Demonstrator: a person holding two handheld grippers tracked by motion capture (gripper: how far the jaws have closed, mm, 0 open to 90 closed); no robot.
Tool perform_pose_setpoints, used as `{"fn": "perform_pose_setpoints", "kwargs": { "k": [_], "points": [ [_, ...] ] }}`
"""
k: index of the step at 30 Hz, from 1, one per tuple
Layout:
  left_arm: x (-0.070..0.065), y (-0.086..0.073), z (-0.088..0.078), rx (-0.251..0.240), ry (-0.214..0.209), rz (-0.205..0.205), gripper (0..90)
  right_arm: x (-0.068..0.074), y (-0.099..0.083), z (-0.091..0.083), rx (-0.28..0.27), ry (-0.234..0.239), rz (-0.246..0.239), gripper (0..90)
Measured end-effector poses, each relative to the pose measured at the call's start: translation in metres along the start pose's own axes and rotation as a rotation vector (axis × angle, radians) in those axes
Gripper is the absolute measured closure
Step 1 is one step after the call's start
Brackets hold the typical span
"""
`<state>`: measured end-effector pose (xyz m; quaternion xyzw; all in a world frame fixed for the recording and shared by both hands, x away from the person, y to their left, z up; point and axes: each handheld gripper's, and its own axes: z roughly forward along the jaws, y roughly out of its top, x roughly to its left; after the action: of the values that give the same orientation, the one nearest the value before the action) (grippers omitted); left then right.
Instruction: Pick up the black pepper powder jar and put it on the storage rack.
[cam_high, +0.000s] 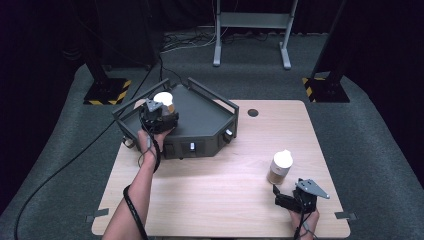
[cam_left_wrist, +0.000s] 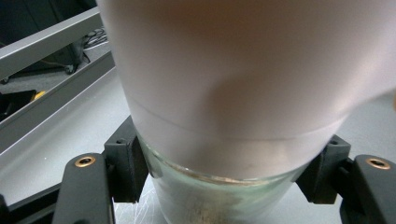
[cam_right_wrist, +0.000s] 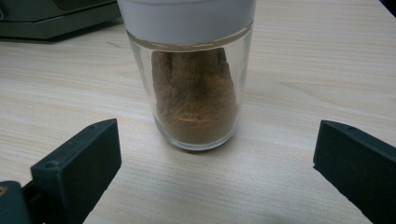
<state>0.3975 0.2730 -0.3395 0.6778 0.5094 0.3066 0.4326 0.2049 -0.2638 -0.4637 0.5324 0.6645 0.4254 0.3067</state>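
A: What's at the left?
B: The left gripper (cam_high: 159, 116) is clamped on a white-capped jar (cam_left_wrist: 233, 116), pads pressing the glass just under the cap, over the grey tray (cam_high: 205, 117) at the table's (cam_high: 220, 200) far left.
A: And at the right?
B: A second jar (cam_right_wrist: 194, 93) of brown powder stands upright on the wood. The right gripper (cam_high: 292, 199) sits just in front of it, jaws wide apart, not touching.
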Motion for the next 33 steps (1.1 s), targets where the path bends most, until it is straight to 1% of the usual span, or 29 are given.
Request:
{"fn": "perform_pose_setpoints", "kwargs": {
  "k": [7, 21, 25, 26, 27, 28, 29, 31, 32, 33],
  "points": [
    [0.000, 0.002, 0.003, 0.004, 0.004, -0.004, 30.7, 0.000, 0.000, 0.000, 0.000, 0.001, 0.001, 0.0],
    [-0.001, 0.003, 0.003, 0.006, 0.007, 0.000, 30.6, 0.000, 0.000, 0.000, 0.002, 0.002, 0.000, 0.0],
    [-0.001, 0.006, 0.002, 0.018, 0.006, 0.000, 29.9, 0.000, 0.001, 0.000, 0.003, 0.003, 0.000, 0.0],
    [0.000, 0.007, 0.002, 0.020, 0.001, -0.009, 27.0, 0.000, 0.001, 0.000, 0.003, 0.003, 0.000, 0.0],
    [0.002, 0.010, 0.002, 0.034, -0.005, -0.024, 21.4, 0.000, 0.000, 0.000, 0.002, 0.003, 0.000, 0.0],
    [0.001, 0.012, 0.002, 0.047, -0.001, -0.030, 13.4, -0.001, 0.000, 0.000, 0.002, 0.002, 0.001, 0.0],
    [0.000, 0.014, 0.000, 0.053, 0.006, -0.028, 8.9, -0.001, 0.000, 0.000, 0.002, 0.002, 0.001, 0.0],
    [0.002, 0.018, -0.002, 0.080, -0.007, -0.038, 3.1, 0.000, 0.000, 0.000, 0.001, 0.002, 0.001, 0.0],
    [0.001, 0.021, -0.003, 0.094, -0.007, -0.037, 0.7, 0.000, 0.000, 0.000, 0.002, 0.002, 0.001, 0.0],
    [0.000, 0.022, -0.005, 0.101, -0.008, -0.032, 0.1, 0.000, 0.000, 0.000, 0.003, 0.002, 0.000, 0.0]
  ]
}}
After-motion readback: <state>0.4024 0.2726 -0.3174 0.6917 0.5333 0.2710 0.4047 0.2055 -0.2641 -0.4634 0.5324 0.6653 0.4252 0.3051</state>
